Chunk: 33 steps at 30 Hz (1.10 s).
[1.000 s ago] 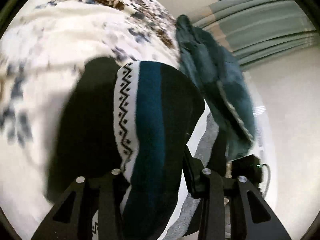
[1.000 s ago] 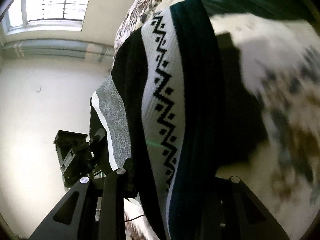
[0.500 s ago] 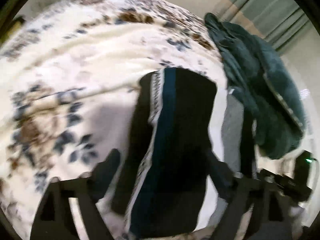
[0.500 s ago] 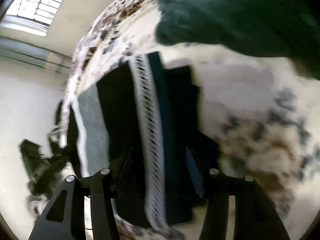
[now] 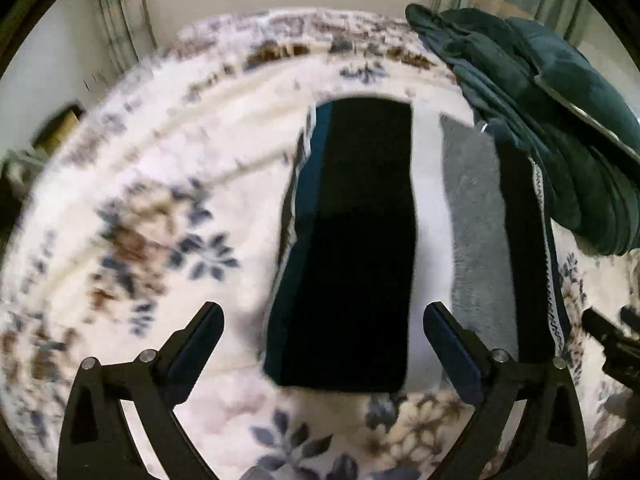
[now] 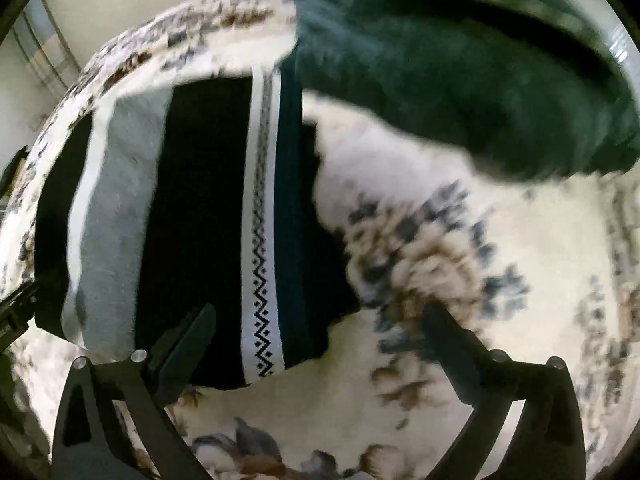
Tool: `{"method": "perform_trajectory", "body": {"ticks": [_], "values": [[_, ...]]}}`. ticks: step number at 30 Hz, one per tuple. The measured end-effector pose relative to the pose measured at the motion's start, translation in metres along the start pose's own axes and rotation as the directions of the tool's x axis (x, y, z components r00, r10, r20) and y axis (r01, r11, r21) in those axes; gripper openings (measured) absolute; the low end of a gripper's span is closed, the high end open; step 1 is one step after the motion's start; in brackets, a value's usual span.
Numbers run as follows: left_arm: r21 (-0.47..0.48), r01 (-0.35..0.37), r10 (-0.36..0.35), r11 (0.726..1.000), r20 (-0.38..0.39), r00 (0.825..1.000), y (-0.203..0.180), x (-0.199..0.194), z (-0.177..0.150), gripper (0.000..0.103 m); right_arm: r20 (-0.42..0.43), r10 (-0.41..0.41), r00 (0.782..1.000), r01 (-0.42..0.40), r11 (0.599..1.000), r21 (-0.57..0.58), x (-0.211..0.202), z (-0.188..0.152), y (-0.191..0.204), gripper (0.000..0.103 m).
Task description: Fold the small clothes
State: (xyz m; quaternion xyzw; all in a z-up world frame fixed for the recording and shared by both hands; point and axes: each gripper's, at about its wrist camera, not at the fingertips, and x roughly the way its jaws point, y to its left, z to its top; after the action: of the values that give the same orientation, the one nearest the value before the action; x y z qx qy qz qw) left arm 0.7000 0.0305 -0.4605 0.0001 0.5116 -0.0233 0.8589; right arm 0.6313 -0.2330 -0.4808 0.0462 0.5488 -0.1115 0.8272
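Above the folded striped garment, left gripper and right gripper, jaws just spread wide, empty.

Readable text: none in either view.
Striped garment: only a black zigzag pattern on its white band, no letters.
Floral bedspread: flowers, no lettering.

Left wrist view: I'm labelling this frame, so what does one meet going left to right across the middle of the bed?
Bare floral blanket → folded black and teal flap → white stripe → grey stripe → black stripe → heap of dark green clothes.
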Motion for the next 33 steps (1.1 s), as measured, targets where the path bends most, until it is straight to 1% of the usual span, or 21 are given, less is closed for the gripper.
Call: {"method": "perform_trajectory", "body": {"ticks": [1, 3, 4, 7, 10, 12, 16, 18, 21, 23, 26, 30, 33], "values": [[0.007, 0.002, -0.002, 1.0, 0.009, 1.0, -0.003, -0.014, 0.0, 0.102, 0.02, -0.022, 1.0, 0.022, 1.0, -0.007, -0.004, 0.006, 0.008, 0.103], [0.012, 0.016, -0.016, 1.0, 0.021, 1.0, -0.006, -0.036, -0.003, 0.102, 0.057, -0.06, 0.997, 0.061, 0.998, -0.014, -0.03, 0.004, 0.012, 0.103], [0.02, 0.018, -0.019, 1.0, 0.027, 0.999, -0.008, -0.047, -0.003, 0.102, 0.063, -0.065, 0.996, 0.066, 0.998, -0.011, -0.037, 0.012, 0.02, 0.103], [0.042, 0.032, -0.034, 0.999, 0.045, 0.998, -0.019, -0.092, -0.009, 0.102, 0.092, -0.078, 0.993, 0.078, 0.997, -0.002, -0.079, 0.009, 0.025, 0.103], [0.049, 0.046, -0.049, 0.998, 0.063, 0.997, -0.026, -0.143, -0.017, 0.102, 0.122, -0.09, 0.988, 0.09, 0.996, 0.006, -0.133, -0.001, 0.025, 0.103], [0.054, 0.039, -0.043, 0.998, 0.083, 0.996, -0.029, -0.172, -0.021, 0.102, 0.138, -0.085, 0.987, 0.083, 0.996, 0.02, -0.176, -0.009, 0.022, 0.103], [0.057, 0.046, -0.053, 0.997, 0.124, 0.991, -0.03, -0.241, -0.03, 0.102, 0.184, -0.086, 0.979, 0.083, 0.996, 0.026, -0.25, -0.025, 0.017, 0.103], [0.06, 0.04, -0.048, 0.997, 0.146, 0.988, -0.029, -0.275, -0.035, 0.102, 0.213, -0.084, 0.973, 0.08, 0.996, 0.027, -0.294, -0.035, 0.014, 0.103], [0.067, 0.034, -0.046, 0.997, 0.178, 0.983, -0.028, -0.323, -0.045, 0.102, 0.248, -0.074, 0.966, 0.068, 0.997, 0.029, -0.348, -0.048, 0.009, 0.103], [0.067, 0.037, -0.049, 0.997, 0.196, 0.979, -0.027, -0.351, -0.051, 0.102, 0.282, -0.071, 0.957, 0.068, 0.997, 0.022, -0.39, -0.059, 0.008, 0.103], [0.061, 0.041, -0.053, 0.997, 0.206, 0.977, -0.027, -0.392, -0.065, 0.102, 0.31, -0.055, 0.949, 0.054, 0.998, 0.013, -0.439, -0.076, 0.007, 0.103], [0.059, 0.037, -0.049, 0.998, 0.217, 0.975, -0.026, -0.431, -0.083, 0.102, 0.361, -0.044, 0.932, 0.046, 0.999, 0.004, -0.506, -0.102, 0.0, 0.103], [0.064, 0.023, -0.038, 0.998, 0.242, 0.97, -0.024, -0.458, -0.096, 0.102, 0.384, -0.039, 0.922, 0.044, 0.999, -0.003, -0.543, -0.12, -0.003, 0.103]]}}
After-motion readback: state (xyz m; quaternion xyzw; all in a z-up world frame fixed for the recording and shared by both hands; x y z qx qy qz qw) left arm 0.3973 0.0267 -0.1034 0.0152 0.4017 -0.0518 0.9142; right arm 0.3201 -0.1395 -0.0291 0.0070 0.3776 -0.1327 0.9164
